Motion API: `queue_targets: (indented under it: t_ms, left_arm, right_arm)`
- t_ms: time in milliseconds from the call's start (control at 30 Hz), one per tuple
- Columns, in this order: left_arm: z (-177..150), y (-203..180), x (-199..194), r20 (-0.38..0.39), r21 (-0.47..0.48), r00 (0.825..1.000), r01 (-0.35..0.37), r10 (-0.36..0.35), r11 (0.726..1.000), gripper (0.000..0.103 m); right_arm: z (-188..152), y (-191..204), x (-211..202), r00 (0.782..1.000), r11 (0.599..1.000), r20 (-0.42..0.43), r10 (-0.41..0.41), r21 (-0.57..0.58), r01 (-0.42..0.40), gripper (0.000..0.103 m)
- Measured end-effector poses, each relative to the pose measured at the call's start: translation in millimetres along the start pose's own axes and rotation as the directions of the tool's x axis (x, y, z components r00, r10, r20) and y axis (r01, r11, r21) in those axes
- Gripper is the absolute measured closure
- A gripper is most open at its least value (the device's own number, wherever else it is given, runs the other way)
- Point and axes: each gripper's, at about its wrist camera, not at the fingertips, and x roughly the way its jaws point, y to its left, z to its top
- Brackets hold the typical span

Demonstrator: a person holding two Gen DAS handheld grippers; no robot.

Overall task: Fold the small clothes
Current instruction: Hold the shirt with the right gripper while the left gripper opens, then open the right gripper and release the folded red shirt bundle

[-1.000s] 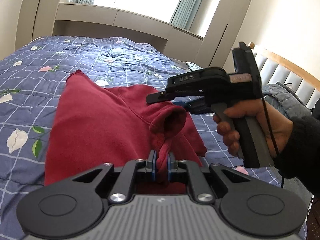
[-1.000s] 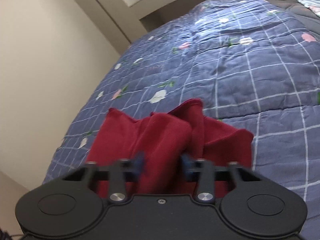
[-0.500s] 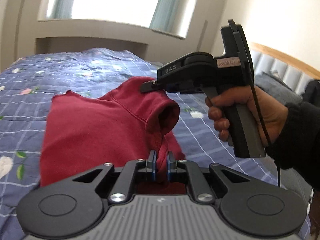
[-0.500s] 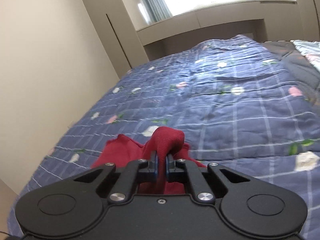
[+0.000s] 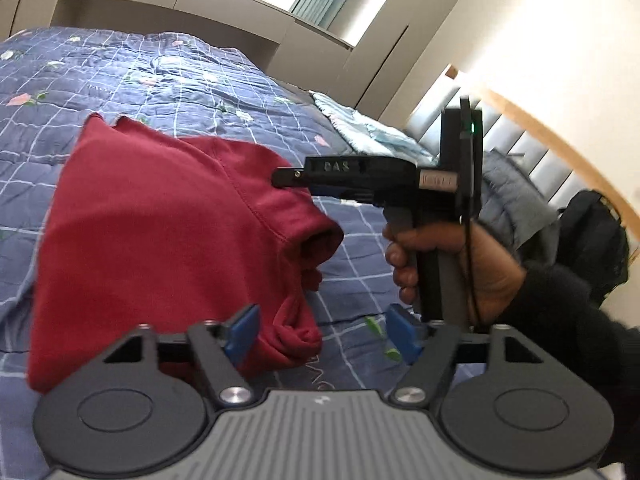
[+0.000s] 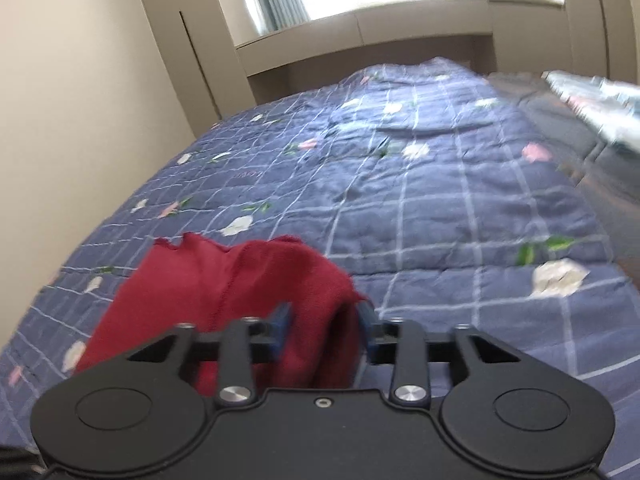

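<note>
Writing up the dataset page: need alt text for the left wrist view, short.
The left gripper, jaws opening, sits just above a red garment on a blue floral quilt, a bunched edge of the cloth loose between its blue pads. To the right, a hand holds the right gripper over the garment.

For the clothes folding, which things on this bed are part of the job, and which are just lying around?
Part of the job:
- red garment
- left tongs, opening
- right tongs, opening

Lying about:
- quilt
- grey jacket
- black bag
- light blue blanket
</note>
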Motion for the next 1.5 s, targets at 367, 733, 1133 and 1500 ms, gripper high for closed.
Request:
queue_targets:
  t_ms: [367,733,1133,1500]
  left_arm:
    - [66,76,-15,0.176,-0.106,0.87,-0.448,0.46,0.888,0.0]
    - [98,171,66,-0.026,-0.172,0.815,-0.573,0.578,0.801,0.0]
    - [84,135,31,0.092,-0.091,0.776,-0.618,0.625,0.781,0.0]
    - [22,110,-15,0.076,-0.065,0.817,-0.569,0.572,0.82,0.001]
  right_arm:
    - [5,51,22,0.984,0.949,0.122,-0.126,-0.275,0.156,0.001]
    - [6,38,64,0.959,0.923,0.156,-0.236,-0.274,0.272,0.001]
    - [-18,21,11,0.962,0.959,0.224,-0.158,-0.196,0.203,0.001]
    - [-69,34,-31,0.962,0.93,0.185,-0.199,-0.273,0.245,0.001]
